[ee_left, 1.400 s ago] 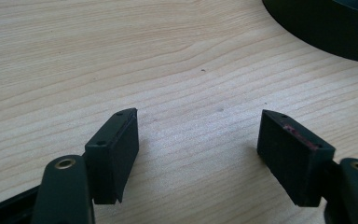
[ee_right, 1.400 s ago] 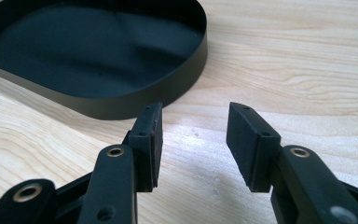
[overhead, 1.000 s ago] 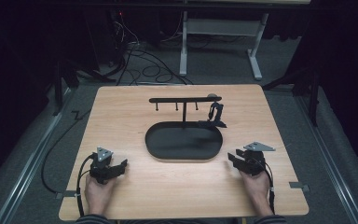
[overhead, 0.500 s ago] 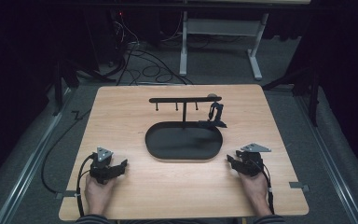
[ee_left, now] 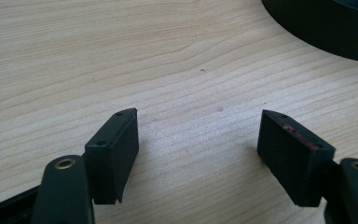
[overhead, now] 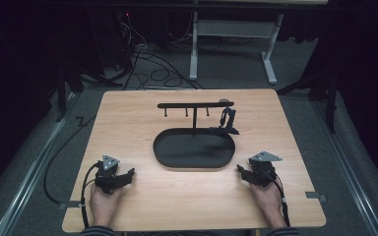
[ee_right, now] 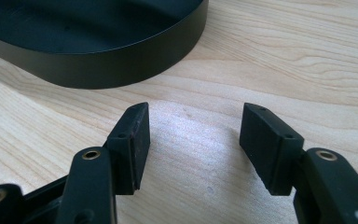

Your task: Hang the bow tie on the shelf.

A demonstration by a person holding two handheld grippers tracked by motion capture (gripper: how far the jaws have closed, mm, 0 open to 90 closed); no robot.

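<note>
At the near left of the wooden table (overhead: 128, 118), the person's left hand (overhead: 101, 202) rests low, palm down, holding the left gripper (overhead: 126, 173) aimed right toward the black oval tray (overhead: 167, 156); its jaws stand wide apart over bare wood, gripping nothing. The tray sits mid-table, with a black T-shaped hook stand (overhead: 195, 105) rising from its far rim. At near right, the right hand (overhead: 268, 199) mirrors this pose; the right gripper (overhead: 241, 172) likewise gapes empty, just beside the tray's wall. No writing is legible
</note>
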